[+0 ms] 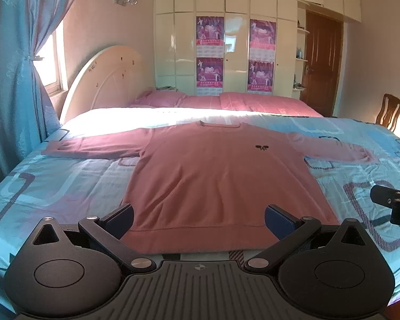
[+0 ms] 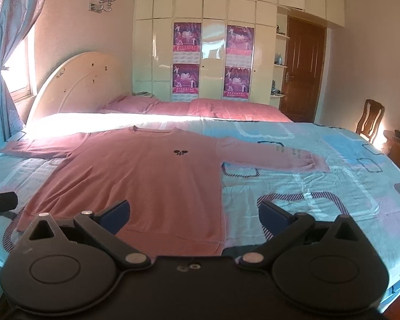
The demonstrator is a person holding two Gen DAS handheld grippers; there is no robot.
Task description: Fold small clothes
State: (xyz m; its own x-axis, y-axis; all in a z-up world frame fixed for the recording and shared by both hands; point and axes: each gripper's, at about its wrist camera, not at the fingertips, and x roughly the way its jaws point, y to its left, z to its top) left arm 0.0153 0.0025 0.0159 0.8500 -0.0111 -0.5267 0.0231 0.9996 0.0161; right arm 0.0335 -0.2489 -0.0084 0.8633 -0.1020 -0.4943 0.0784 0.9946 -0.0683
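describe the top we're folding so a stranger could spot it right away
Find the big bed with the blue patterned sheet. Spread flat on it, sleeves out, lies the pink long-sleeved sweater. Unlike the pink pillows at the headboard, it has a small black emblem on the chest.

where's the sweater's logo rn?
On the pink sweater's chest, the small dark logo sits below the collar, right of centre in the left wrist view and about centred in the right wrist view.

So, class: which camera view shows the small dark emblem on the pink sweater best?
The right wrist view: the emblem sits near the middle of the picture on the sweater. The left wrist view shows it too, farther right.
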